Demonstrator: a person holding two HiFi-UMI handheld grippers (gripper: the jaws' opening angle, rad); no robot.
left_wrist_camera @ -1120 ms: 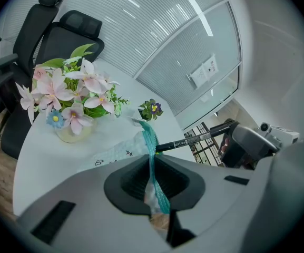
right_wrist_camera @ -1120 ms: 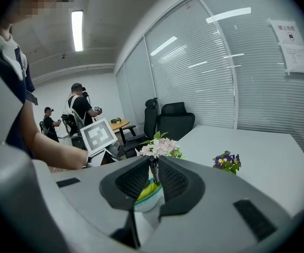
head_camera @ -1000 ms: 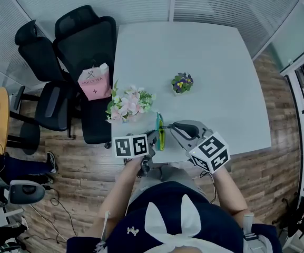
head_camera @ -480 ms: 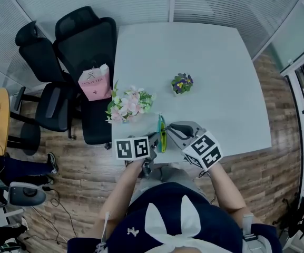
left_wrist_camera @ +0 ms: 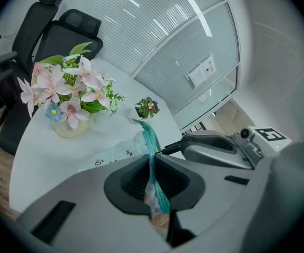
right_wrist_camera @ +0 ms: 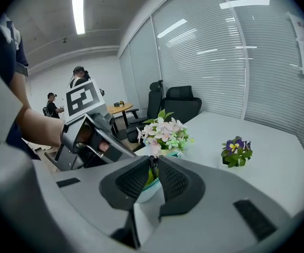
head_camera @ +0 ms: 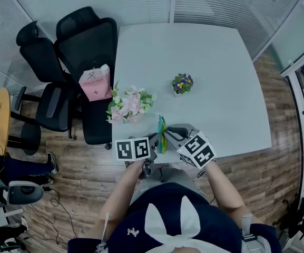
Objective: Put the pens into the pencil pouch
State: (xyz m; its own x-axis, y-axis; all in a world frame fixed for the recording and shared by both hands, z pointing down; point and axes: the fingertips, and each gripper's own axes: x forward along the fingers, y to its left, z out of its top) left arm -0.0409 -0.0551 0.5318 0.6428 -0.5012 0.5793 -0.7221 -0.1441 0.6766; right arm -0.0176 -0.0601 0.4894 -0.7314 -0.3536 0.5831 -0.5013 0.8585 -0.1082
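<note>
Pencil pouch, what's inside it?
The pencil pouch shows only its pale outside and teal zipper, pinched in the left gripper. The right gripper holds a dark pen beside the zipper. The inside is covered by fabric, so I cannot tell what it holds.

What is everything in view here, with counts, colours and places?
table: one, white, centre
bouquet: one, pink and white, table's left edge
potted flowers: one, purple, mid-table
pencil pouch: one, pale with teal zipper, table's near edge
pen: one, dark, beside the pouch
office chairs: two, black, left of table
paper bag: one, pink, on the chair next to the table
left gripper: one, grey, shut on pencil pouch
right gripper: one, grey, shut on pen
</note>
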